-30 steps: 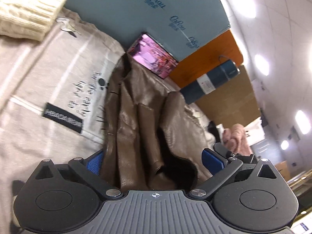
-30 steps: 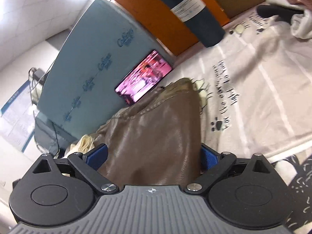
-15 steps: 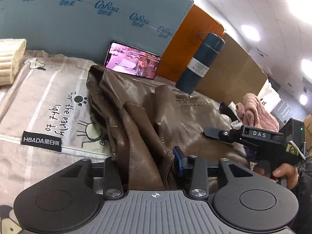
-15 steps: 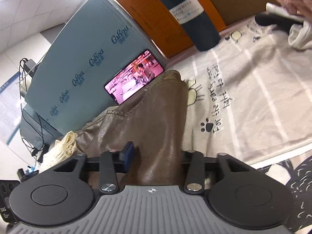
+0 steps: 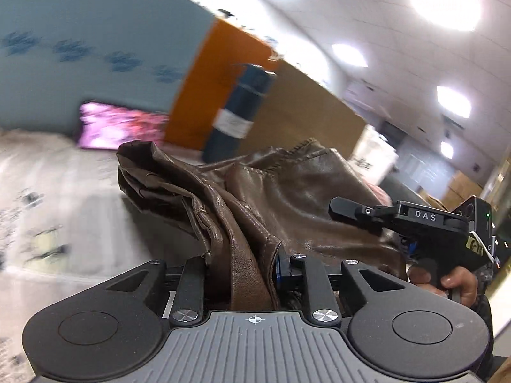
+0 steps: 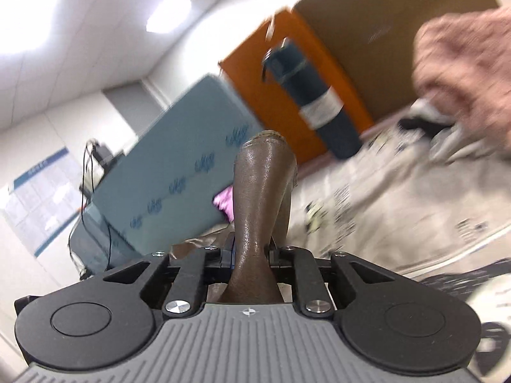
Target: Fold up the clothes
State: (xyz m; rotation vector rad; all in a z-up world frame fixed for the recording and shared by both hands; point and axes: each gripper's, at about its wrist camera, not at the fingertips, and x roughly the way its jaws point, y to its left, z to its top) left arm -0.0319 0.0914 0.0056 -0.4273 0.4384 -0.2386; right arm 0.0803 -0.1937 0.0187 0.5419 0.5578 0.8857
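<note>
A brown leather jacket point(image 5: 287, 198) hangs lifted off the printed beige cloth point(image 5: 64, 207). My left gripper point(image 5: 242, 265) is shut on a bunched fold of it. In the right wrist view a narrow strip of the same jacket point(image 6: 258, 198) stands up between the jaws, and my right gripper point(image 6: 250, 255) is shut on it. In the left wrist view the right gripper's black body point(image 5: 415, 220) shows at the right, with a hand point(image 5: 453, 284) on its grip. Most of the jacket is hidden from the right wrist view.
A dark blue flask point(image 5: 236, 115) stands at the back against an orange board point(image 5: 217, 79). A lit phone point(image 5: 118, 127) leans on a blue-grey foam panel point(image 5: 95, 48). A pink knit garment point(image 6: 466, 73) lies at the right, with a white and black item point(image 6: 428, 121) below it.
Both grippers have closed on the jacket and lifted it off the cloth. The views have tilted up toward the ceiling, and the background is blurred by motion.
</note>
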